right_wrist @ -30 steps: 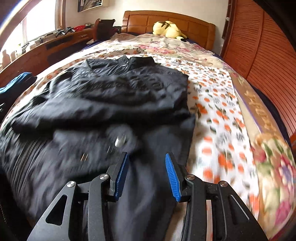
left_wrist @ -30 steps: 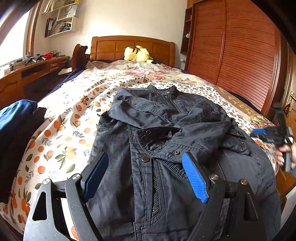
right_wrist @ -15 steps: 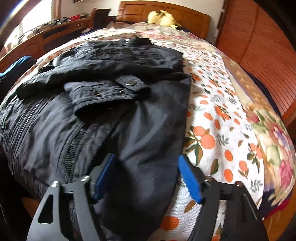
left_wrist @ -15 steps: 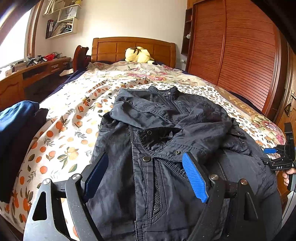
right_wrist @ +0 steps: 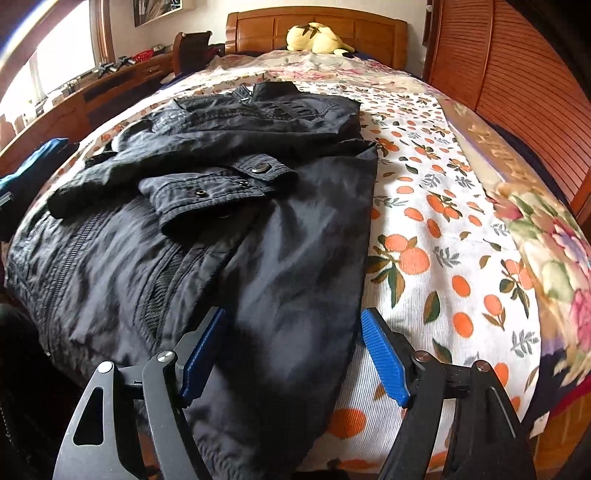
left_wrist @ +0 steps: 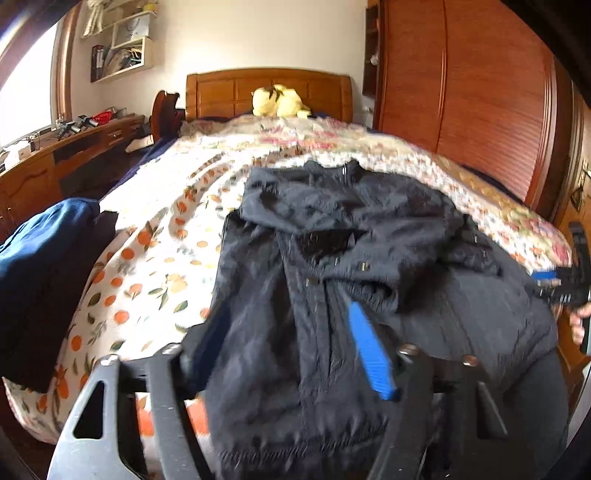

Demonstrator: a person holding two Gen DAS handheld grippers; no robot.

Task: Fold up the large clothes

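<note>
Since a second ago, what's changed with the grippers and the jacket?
The left gripper has been closing on the jacket's hem, fabric now bunched between its fingers. The right gripper opened wide and moved to the hem's right corner. The jacket's sleeves stay folded across its front.

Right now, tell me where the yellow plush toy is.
The yellow plush toy sits at the far end of the bed against the wooden headboard, well beyond the dark jacket, centred in both wrist views.

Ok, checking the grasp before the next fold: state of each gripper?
Left gripper: jaws just closing around the jacket hem; grip cannot be told.
Right gripper: open, just opened, jacket edge between.
</note>
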